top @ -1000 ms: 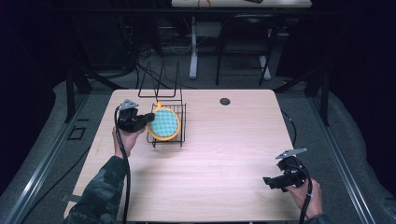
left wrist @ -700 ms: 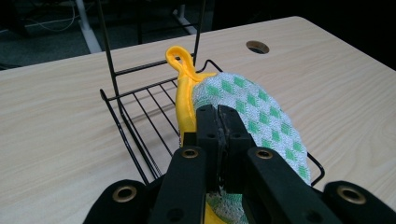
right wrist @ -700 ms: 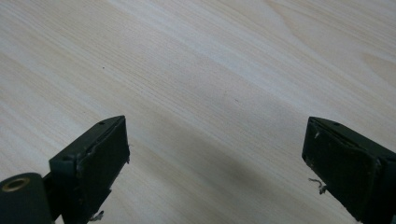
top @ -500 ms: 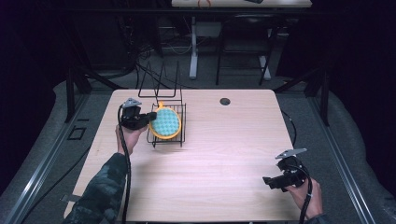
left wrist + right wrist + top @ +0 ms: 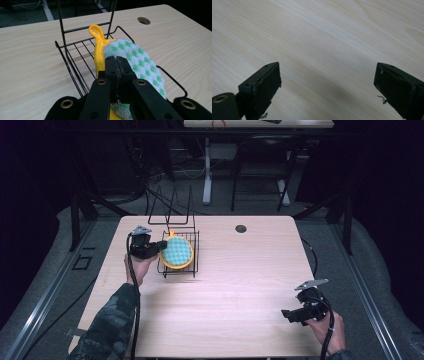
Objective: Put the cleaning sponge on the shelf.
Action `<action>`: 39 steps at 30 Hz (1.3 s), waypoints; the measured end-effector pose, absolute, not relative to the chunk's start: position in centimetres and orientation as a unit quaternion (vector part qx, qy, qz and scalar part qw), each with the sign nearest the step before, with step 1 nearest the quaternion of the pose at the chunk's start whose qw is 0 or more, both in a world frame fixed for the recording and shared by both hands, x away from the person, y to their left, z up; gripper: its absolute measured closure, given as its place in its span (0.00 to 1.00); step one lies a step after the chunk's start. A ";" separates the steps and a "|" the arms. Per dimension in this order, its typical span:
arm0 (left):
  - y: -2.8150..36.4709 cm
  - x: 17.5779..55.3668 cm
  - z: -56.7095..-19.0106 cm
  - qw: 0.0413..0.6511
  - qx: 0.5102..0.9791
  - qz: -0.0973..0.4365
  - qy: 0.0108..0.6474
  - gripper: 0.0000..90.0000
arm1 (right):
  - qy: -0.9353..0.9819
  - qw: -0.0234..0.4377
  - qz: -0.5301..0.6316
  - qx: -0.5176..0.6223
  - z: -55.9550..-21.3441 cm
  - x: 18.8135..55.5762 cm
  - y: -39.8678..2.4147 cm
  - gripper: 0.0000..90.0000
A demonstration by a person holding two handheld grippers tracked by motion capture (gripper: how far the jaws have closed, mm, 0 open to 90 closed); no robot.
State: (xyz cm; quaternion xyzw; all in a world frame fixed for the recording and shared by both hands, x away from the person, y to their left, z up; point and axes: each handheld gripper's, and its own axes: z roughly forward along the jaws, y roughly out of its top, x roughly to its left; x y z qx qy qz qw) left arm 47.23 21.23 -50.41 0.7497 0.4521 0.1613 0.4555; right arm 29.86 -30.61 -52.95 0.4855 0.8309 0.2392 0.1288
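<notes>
Table [image 5: 240, 285] evenly lit from overhead, room around it nearly black, high view soft and grainy, soft shadow on the wood between the right gripper [image 5: 328, 87] jaws, nearest jaw parts blurred

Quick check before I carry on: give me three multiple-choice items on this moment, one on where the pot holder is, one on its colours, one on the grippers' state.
1. Where is the pot holder?
A. in the wire rack
B. flat on the bare table
C. on the floor

2. Its colours?
A. red and blue
B. green-and-white check with yellow edging
C. plain black

3. The right gripper is:
A. shut on the pot holder
B. shut on nothing
C. open over bare wood

Answers: 1 A, rack wires surround it; 2 B, the left gripper view shows check and yellow loop; 3 C, jaws wide apart, while the left gripper clamps the pot holder.
</notes>
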 end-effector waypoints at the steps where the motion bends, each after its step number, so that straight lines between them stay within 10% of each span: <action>1: 21.2 47.3 -50.5 0.453 0.751 0.162 0.452 0.98 | 0.831 0.128 0.239 0.485 -53.0 29.9 -30.6 0.07; 39: 20.6 50.8 -53.1 0.412 0.764 0.131 0.479 0.94 | 0.832 0.125 0.239 0.485 -53.0 30.0 -30.5 0.07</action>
